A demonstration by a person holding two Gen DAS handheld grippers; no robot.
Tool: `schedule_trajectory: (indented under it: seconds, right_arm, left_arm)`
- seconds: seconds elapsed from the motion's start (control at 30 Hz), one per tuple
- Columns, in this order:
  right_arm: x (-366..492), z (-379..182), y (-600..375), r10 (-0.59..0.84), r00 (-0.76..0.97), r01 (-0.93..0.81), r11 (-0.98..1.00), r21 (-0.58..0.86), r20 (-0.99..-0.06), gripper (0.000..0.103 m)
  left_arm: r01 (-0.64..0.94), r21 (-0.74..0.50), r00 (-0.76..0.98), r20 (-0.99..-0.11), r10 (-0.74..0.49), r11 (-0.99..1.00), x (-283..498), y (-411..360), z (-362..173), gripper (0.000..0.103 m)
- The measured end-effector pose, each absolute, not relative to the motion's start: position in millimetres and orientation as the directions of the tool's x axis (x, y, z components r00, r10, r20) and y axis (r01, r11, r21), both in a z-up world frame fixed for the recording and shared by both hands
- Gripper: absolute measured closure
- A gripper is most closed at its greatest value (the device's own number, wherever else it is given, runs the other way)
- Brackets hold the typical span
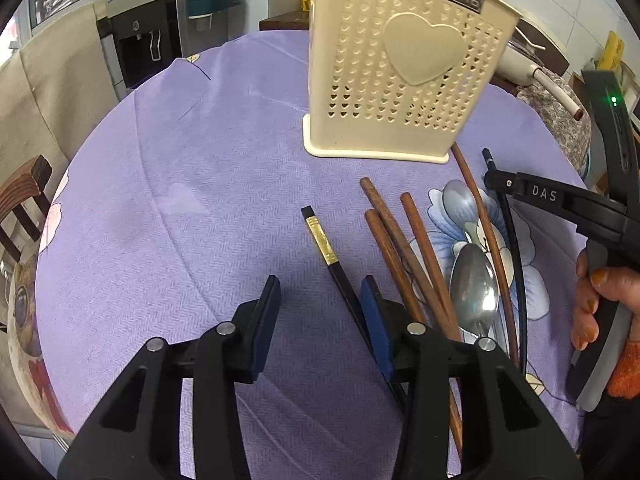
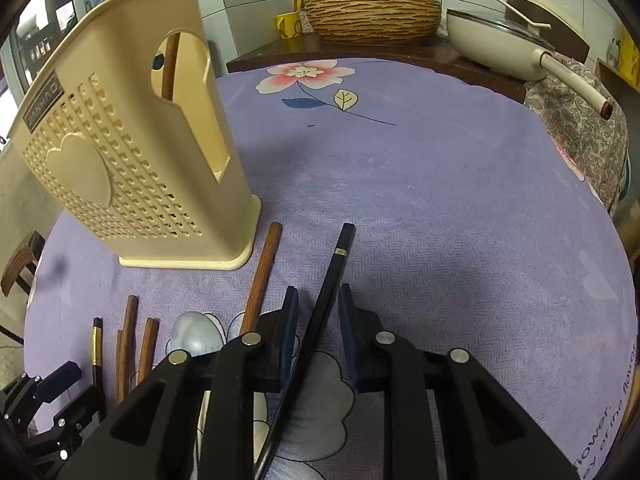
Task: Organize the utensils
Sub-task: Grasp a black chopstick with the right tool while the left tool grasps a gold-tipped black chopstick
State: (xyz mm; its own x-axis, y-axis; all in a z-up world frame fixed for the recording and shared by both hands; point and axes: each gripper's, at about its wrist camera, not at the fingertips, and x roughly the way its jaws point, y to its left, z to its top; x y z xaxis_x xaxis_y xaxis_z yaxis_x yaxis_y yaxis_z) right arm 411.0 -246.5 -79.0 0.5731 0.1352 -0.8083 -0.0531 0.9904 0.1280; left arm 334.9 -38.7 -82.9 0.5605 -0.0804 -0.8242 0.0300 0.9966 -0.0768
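Observation:
A cream perforated utensil holder [image 1: 404,68] with a heart on its front stands on the purple tablecloth [image 1: 192,200]; it also shows in the right wrist view [image 2: 132,152], with one brown chopstick [image 2: 170,68] inside. My left gripper [image 1: 320,312] is open, its jaws on either side of a black chopstick with a gold band [image 1: 324,244]. Brown chopsticks [image 1: 400,248] and a metal spoon [image 1: 474,292] lie to its right. My right gripper [image 2: 318,332] is open around a plain black chopstick [image 2: 326,308], which lies between its pads on the cloth.
A brown chopstick [image 2: 262,276] lies beside the holder's base. A wok with a long handle [image 2: 516,52], a woven basket [image 2: 372,14] and a yellow cup [image 2: 288,24] stand on a counter behind the table. A wooden chair [image 1: 24,208] stands at the left.

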Motion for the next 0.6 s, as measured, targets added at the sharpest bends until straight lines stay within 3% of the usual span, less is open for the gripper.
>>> schedule_trajectory:
  seconds: [0.27,0.6]
  right_arm:
    - [424,-81,-243,0.092,0.584,0.016,0.992,0.124,-0.807,0.089]
    - [424,-82,-235,0.039,0.613,0.008,0.998,0.056,-0.789,0.093]
  left_arm:
    - [0.001,-0.171,0.546,-0.826,-0.144,0.985,354,-36,-82,0.069]
    - [0.022,-0.042,0.576,-0.816,-0.047,0.999,352,-59,-84,0.089]
